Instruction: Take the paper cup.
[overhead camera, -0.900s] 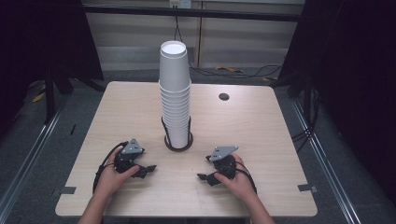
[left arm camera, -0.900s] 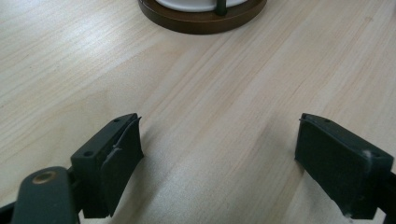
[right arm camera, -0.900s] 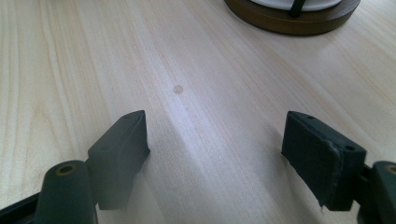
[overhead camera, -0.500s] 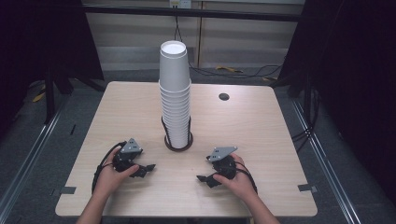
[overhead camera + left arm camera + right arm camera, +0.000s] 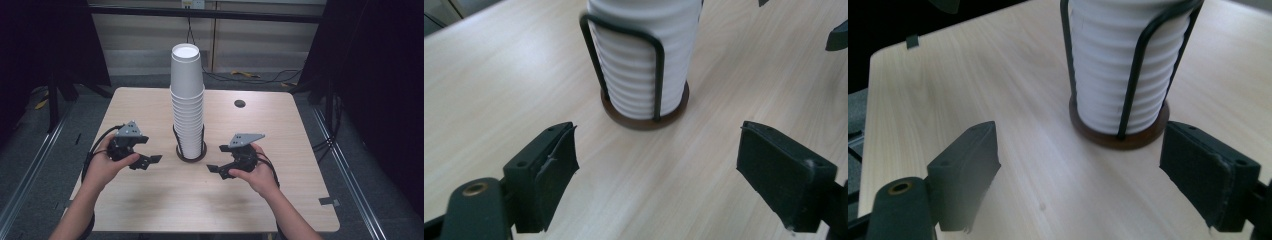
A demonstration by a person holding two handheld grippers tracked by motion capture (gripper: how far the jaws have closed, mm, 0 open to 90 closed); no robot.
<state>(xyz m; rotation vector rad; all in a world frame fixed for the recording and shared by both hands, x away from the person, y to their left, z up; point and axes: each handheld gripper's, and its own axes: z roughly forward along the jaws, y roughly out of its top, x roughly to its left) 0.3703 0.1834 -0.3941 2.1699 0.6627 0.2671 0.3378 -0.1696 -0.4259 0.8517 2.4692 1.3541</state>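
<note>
left hand-held gripper (image 5: pixel 150 161): jaws apart, empty | right hand-held gripper (image 5: pixel 216 159): jaws apart, empty | tall white paper-cup stack (image 5: pixel 188 100) (in black wire holder (image 5: pixel 657 75)) at 12 o'clock, between both on wooden counter (image 5: pixel 280 130)

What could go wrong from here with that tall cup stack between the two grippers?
The stack of white cups rises far above its wire holder, so a sideways nudge from either gripper could tip the unsupported upper part. The cups are nested tightly, so pulling the top cup may lift several at once. The left gripper and right gripper, both open and empty, sit low beside the holder's base; closing in there could snag the wire instead of a cup.
</note>
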